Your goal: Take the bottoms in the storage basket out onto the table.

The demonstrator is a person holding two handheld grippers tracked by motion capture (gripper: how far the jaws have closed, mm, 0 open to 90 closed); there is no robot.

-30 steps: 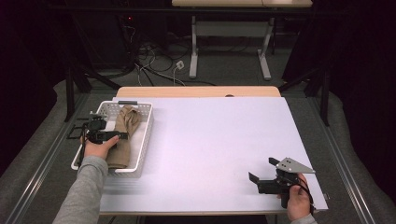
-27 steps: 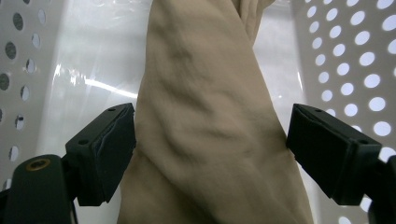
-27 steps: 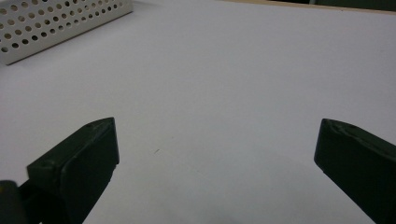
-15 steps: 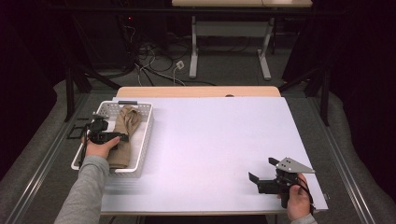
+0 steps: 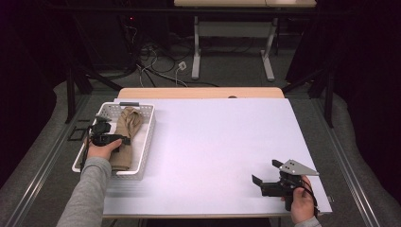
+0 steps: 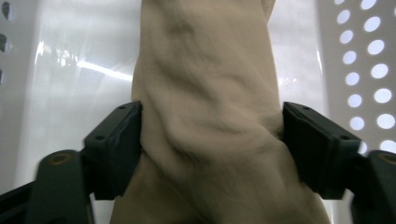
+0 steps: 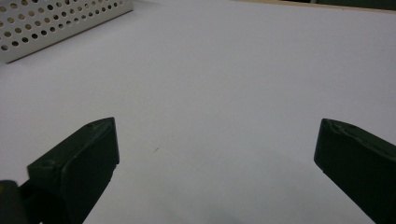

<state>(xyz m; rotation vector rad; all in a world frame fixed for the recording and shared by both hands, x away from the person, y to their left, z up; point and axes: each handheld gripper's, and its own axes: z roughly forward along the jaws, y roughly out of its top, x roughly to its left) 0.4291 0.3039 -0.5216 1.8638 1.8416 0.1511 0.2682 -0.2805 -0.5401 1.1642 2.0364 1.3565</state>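
My left gripper [image 6: 211, 135] is down in the white basket [image 5: 142, 142], and its jaws have just been closing in on the tan cloth [image 6: 205, 93], so now both pads touch the cloth's sides and squeeze it. The cloth lies inside the basket, along the side nearest the middle of the table [image 5: 213, 142]. My right gripper [image 7: 215, 154] is far from the basket, near the table's other corner, with its jaws wide apart and nothing between them.
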